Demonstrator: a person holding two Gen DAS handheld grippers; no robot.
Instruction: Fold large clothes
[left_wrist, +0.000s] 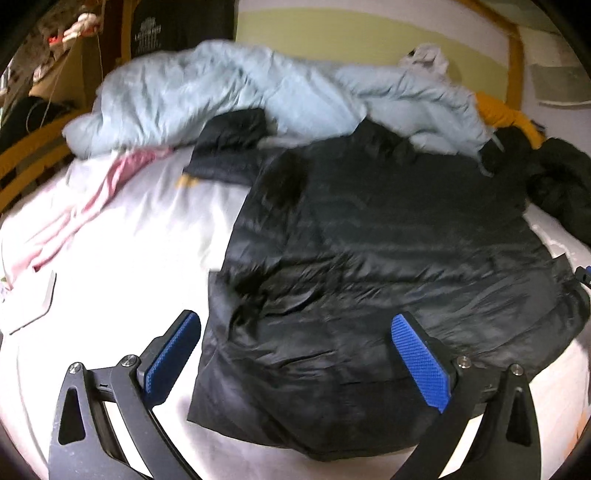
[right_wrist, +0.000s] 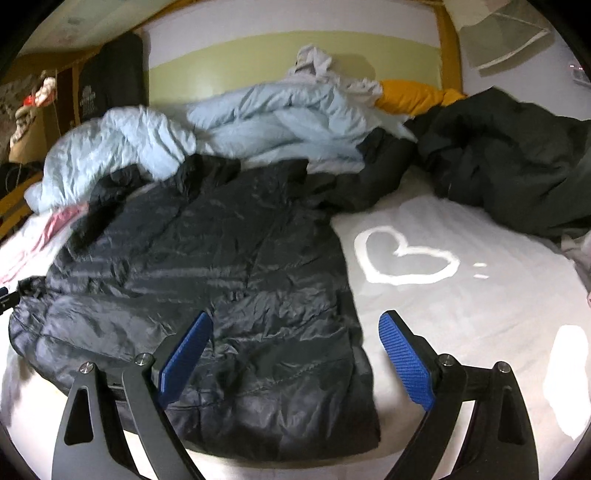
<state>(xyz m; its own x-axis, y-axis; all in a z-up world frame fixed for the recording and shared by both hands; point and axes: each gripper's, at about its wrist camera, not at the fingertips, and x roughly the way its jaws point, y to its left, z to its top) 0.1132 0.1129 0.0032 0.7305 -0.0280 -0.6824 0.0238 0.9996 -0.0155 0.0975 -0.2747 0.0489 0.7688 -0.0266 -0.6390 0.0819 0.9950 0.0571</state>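
Black jacket (left_wrist: 388, 258) flat on white bed (left_wrist: 129, 258); blue quilt (left_wrist: 221, 96) at 12 o'clock. Left gripper (left_wrist: 295, 354) and right gripper (right_wrist: 295, 354) hover, jaws wide apart, empty.

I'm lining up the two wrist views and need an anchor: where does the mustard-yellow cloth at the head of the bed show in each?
Left wrist view: the mustard-yellow cloth sits at upper right, behind the light blue duvet.
Right wrist view: the cloth sits at upper centre-right, between the duvet and a dark heap of clothes.
Shared landmark: the black puffer jacket spread on the bed.
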